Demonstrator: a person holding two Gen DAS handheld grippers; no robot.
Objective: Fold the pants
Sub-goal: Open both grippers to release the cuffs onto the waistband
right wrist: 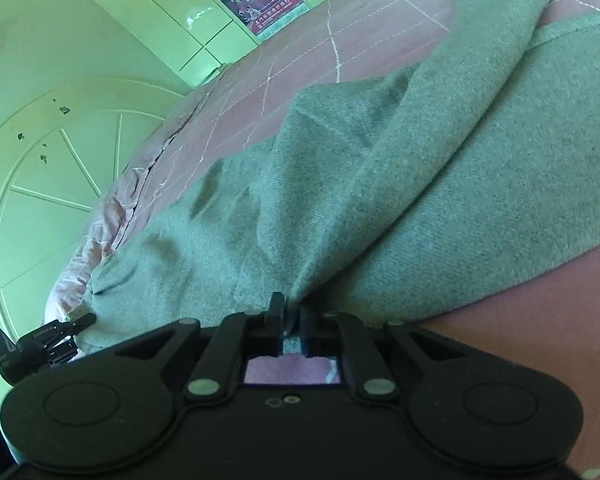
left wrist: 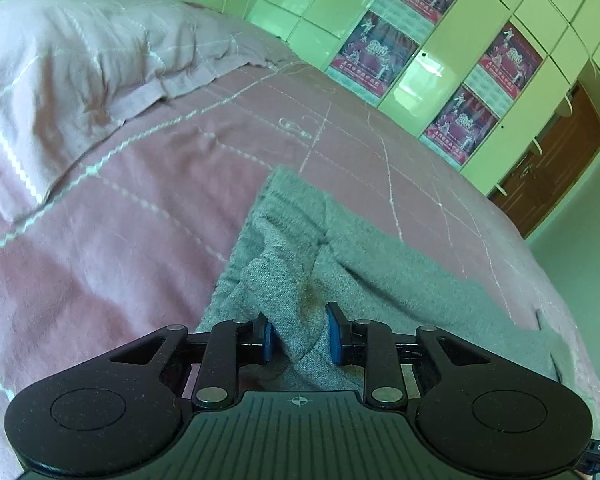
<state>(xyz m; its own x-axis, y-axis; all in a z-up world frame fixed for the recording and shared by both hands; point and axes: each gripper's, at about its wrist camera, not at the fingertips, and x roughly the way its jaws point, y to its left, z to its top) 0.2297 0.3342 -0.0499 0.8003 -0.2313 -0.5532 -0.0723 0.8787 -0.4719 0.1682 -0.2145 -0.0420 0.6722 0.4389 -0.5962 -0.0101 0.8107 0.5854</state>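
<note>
Grey knit pants (left wrist: 340, 248) lie rumpled on a pink bedspread (left wrist: 140, 208). My left gripper (left wrist: 299, 336) has its blue pads (left wrist: 334, 334) spread apart around a bunched fold of the pants at their near edge, with cloth between the jaws. My right gripper (right wrist: 291, 316) is shut on an edge of the pants (right wrist: 420, 168), and the cloth pulls up into a ridge from the pinch. The left gripper also shows at the lower left of the right wrist view (right wrist: 66, 326), at the far edge of the pants.
A pink pillow (left wrist: 80, 60) lies at the head of the bed. A pale green wardrobe (left wrist: 452, 40) with red posters (left wrist: 376, 56) stands beyond the bed, with a brown door (left wrist: 556, 156) beside it. A rounded headboard (right wrist: 60, 184) shows in the right wrist view.
</note>
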